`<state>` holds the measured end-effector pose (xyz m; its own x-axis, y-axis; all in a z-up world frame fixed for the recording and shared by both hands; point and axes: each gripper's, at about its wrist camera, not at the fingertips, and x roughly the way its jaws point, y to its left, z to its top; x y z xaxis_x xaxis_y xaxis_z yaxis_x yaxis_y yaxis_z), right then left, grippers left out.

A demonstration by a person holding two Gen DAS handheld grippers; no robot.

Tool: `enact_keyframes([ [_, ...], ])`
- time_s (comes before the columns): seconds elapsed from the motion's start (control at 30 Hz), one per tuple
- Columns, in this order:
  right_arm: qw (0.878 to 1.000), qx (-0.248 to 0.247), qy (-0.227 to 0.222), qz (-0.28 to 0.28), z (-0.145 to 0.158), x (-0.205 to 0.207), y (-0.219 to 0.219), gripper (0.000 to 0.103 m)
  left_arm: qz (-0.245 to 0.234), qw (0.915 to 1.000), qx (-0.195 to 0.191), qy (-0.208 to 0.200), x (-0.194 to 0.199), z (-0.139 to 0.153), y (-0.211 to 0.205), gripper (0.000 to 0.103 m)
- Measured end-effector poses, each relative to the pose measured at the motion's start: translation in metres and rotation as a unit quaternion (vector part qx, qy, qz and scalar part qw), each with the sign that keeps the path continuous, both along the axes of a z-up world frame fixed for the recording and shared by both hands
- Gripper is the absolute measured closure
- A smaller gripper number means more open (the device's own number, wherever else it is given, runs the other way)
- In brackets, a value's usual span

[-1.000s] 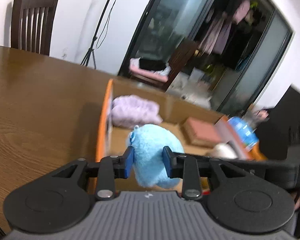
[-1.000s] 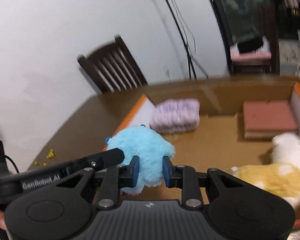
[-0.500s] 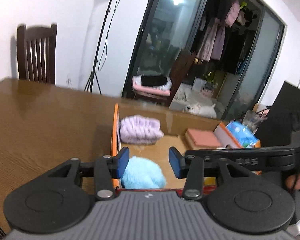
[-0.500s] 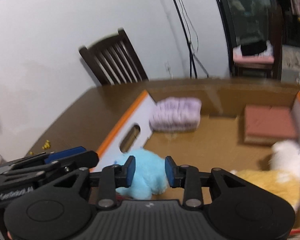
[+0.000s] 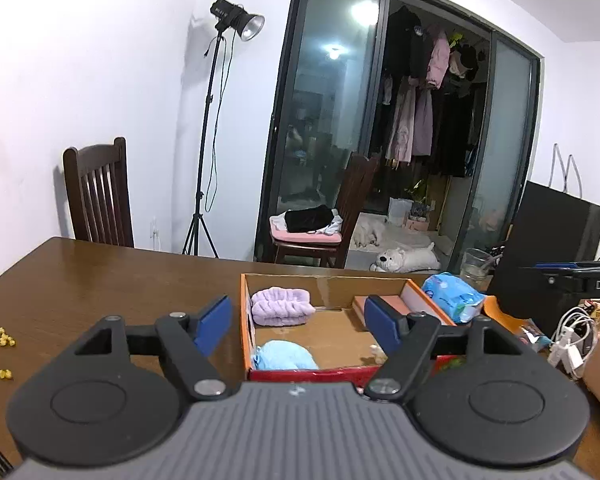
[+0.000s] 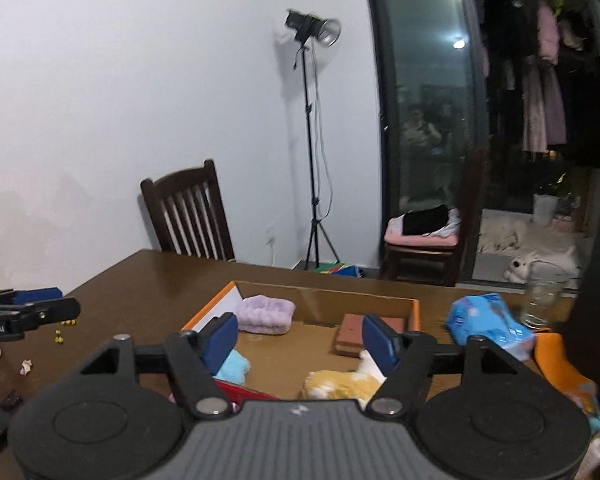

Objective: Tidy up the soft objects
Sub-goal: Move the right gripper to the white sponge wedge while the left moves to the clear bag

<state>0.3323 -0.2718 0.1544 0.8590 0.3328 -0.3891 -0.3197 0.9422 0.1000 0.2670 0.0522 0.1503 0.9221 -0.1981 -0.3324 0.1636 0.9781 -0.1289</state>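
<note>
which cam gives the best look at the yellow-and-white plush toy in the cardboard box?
Right wrist view. The yellow-and-white plush toy lies in the box's near right corner, its furry body visible between the open right gripper's fingers. In the left wrist view only a small pale bit shows beside a finger of the left gripper.

The left tongs (image 5: pixel 300 326), blue-padded fingers spread wide and gripping nothing, hang above the near edge of an orange-rimmed cardboard box (image 5: pixel 246 332) on the brown wooden surface (image 5: pixel 100 280). Inside lie a fluffy light-blue plush toy (image 5: pixel 284 355) near the front-left corner and a folded lilac towel (image 5: pixel 281 306) behind it.
</note>
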Motion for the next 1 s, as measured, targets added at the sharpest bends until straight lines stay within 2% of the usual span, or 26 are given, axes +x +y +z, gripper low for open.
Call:
enact_keyframes([
  [0.1, 1.000, 0.007, -0.020, -0.004, -0.001, -0.031, -0.008, 0.034, 0.002, 0.9999, -0.001, -0.014, -0.022, -0.004, -0.002, 0.021],
  [0.17, 0.999, 0.011, -0.036, -0.004, -0.010, -0.054, -0.012, 0.030, 0.002, 0.9999, 0.005, -0.014, -0.038, -0.018, -0.006, 0.019],
  [0.23, 0.999, 0.007, -0.044, -0.005, -0.023, -0.077, -0.011, 0.028, 0.011, 0.9999, 0.009, 0.000, -0.054, -0.035, -0.009, 0.019],
  [0.43, 0.997, -0.027, -0.066, 0.010, -0.077, -0.141, 0.001, 0.025, 0.016, 0.9997, 0.014, -0.012, -0.114, -0.082, -0.023, 0.019],
  [0.57, 0.999, -0.023, -0.039, 0.020, -0.110, -0.169, 0.009, 0.025, 0.018, 0.9998, 0.009, -0.004, -0.138, -0.107, -0.030, 0.018],
  [0.7, 0.999, -0.010, -0.004, 0.032, -0.141, -0.186, 0.016, 0.026, 0.015, 0.9996, 0.014, 0.020, -0.142, -0.125, -0.032, 0.018],
  [0.87, 0.999, -0.020, 0.031, 0.040, -0.163, -0.179, 0.029, 0.027, 0.007, 0.9992, 0.010, 0.037, -0.127, -0.136, -0.035, 0.018],
  [1.0, 0.998, -0.033, 0.040, 0.045, -0.176, -0.168, 0.042, 0.027, 0.001, 0.9991, 0.013, 0.040, -0.116, -0.141, -0.041, 0.018],
])
